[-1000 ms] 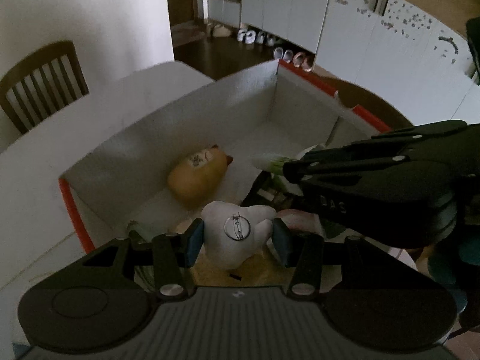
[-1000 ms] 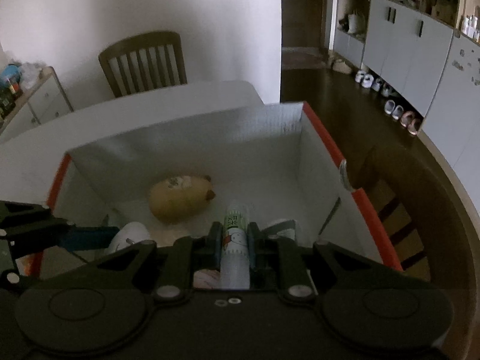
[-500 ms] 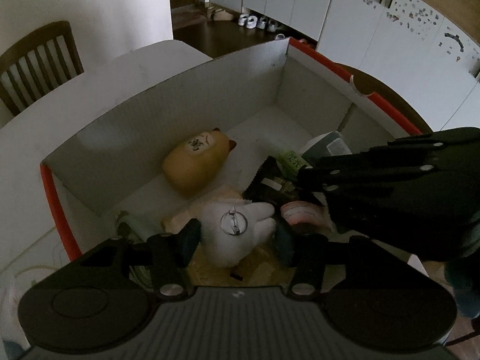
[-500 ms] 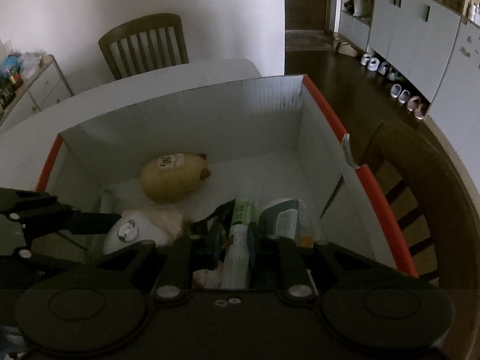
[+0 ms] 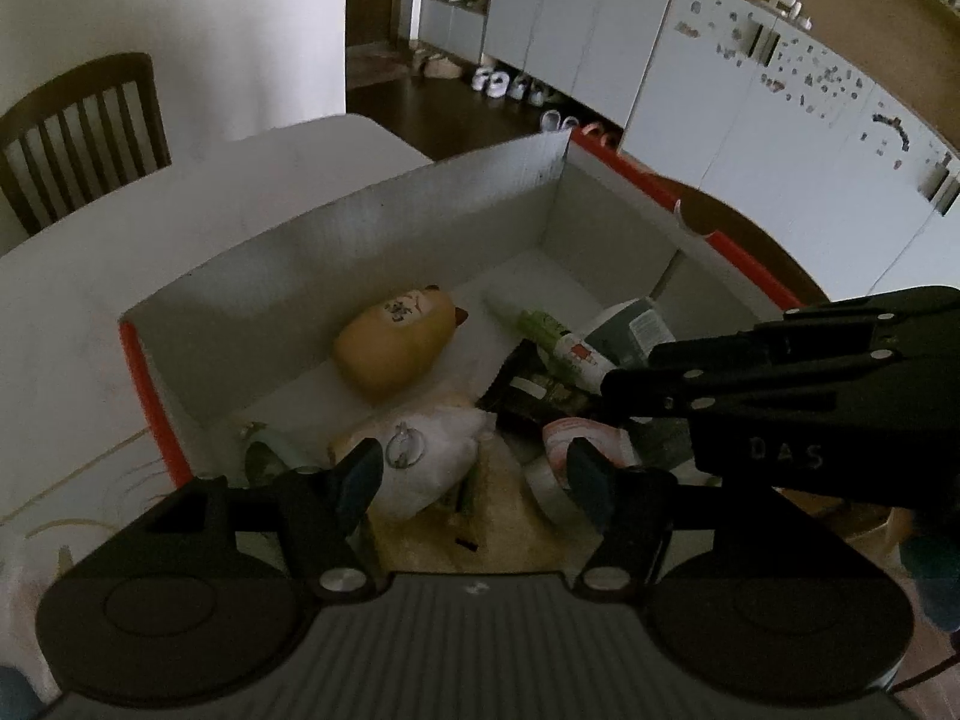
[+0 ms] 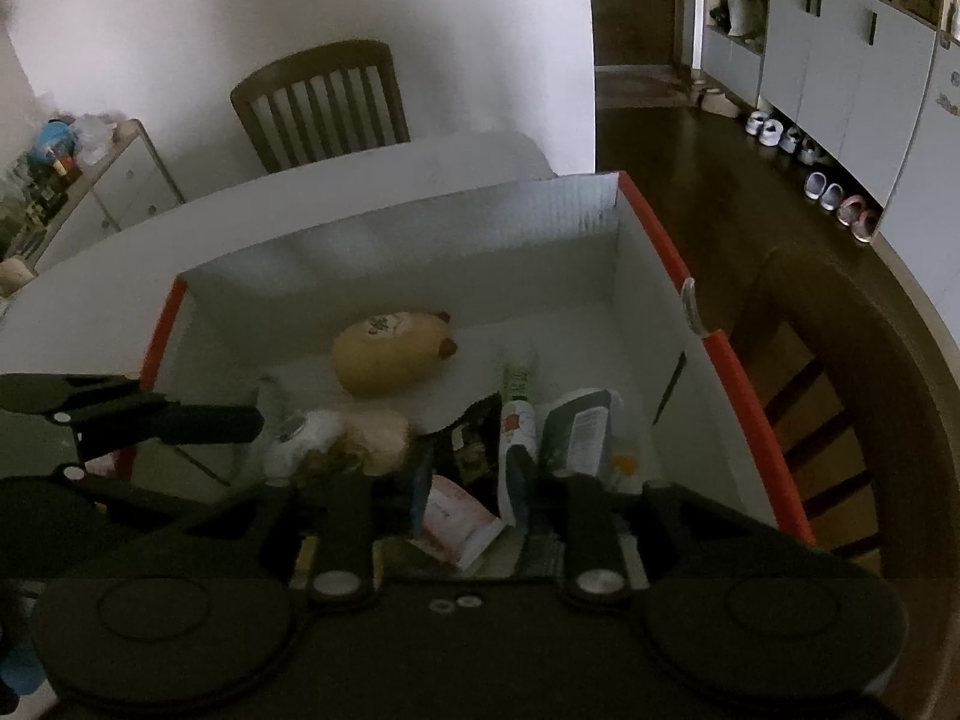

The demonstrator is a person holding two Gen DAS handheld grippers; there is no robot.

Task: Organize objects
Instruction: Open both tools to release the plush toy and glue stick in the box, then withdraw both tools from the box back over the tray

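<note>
While both tools hung over the open cardboard box (image 6: 618, 252), the left hand-held gripper (image 5: 474, 474) stood released, its jaws having just been opening, with the white plush toy (image 5: 429, 462) lying between its fingers (image 5: 360, 471) but leaning toward the left one; whether that pad touched the toy could not be told. The right hand-held gripper (image 6: 471, 480) had also just been opening and stood released, a pink packet (image 6: 459, 519) below the gap and the white tube (image 6: 517, 438) with a green top lying loose in the box just beside its right finger. Beside the tube lay a dark pouch (image 6: 579, 429) with a white label, and a dark flat packet (image 6: 474, 444) sat on its other side. Farther in, on the box's white floor, rested a yellow plush toy (image 6: 390, 357) with a printed face, apart from the rest. An orange edge (image 6: 750, 420) ran along the box's rim. The box sat on a white tabletop (image 6: 360, 180), beyond which stood a wooden chair (image 6: 321, 102) against the wall. Along the far cupboards (image 6: 840, 60) a row of shoes (image 6: 834, 198) lay on the dark floor.
</note>
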